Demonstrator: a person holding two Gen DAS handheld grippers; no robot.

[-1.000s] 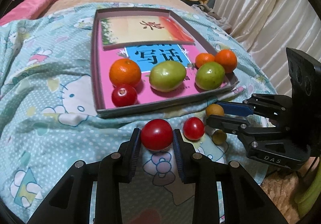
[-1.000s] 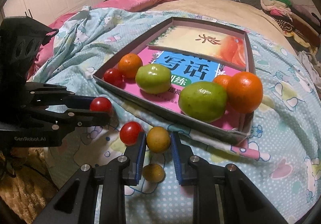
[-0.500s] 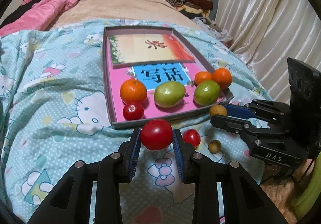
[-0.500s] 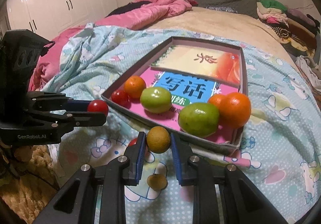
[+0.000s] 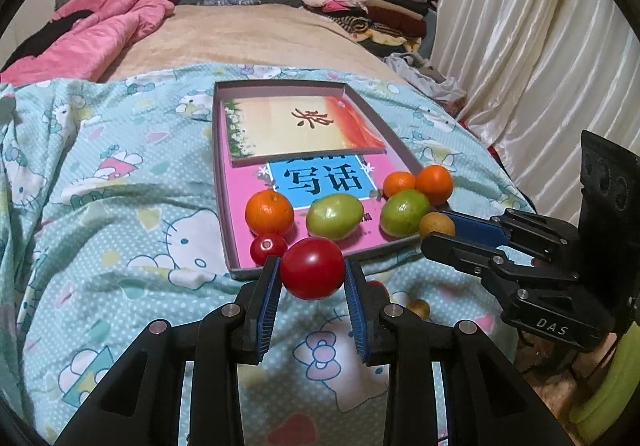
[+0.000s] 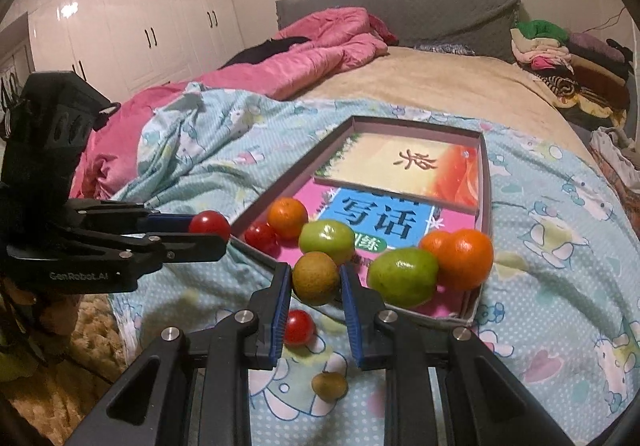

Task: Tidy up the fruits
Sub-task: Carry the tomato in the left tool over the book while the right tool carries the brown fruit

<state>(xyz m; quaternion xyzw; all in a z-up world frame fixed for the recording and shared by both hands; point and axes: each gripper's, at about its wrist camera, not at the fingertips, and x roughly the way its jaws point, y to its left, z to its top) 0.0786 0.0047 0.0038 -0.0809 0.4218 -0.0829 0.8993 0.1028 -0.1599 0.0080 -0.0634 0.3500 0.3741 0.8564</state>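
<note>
- The left gripper [image 5: 312, 274], at the bottom centre of its own view, is clamped on a red tomato [image 5: 312, 268], the blue pads pressed to both sides of it.
- The right gripper [image 6: 315, 282] grips a brownish-yellow round fruit [image 6: 315, 278] the same way, low in the middle of its frame.
- Both fruits hang just in front of the near edge of a shallow box [image 5: 218, 166] lying on the cartoon-print bedspread [image 5: 100, 206].
- Inside the box, along its near end, sit three oranges [image 5: 269, 212], two green fruits [image 5: 334, 216] and a small red tomato [image 5: 267, 248], on top of pink books [image 5: 240, 230].
- On the bedspread below the right gripper lie another red tomato [image 6: 298, 327] and a small brown fruit [image 6: 329, 386], apart from each other.
</note>
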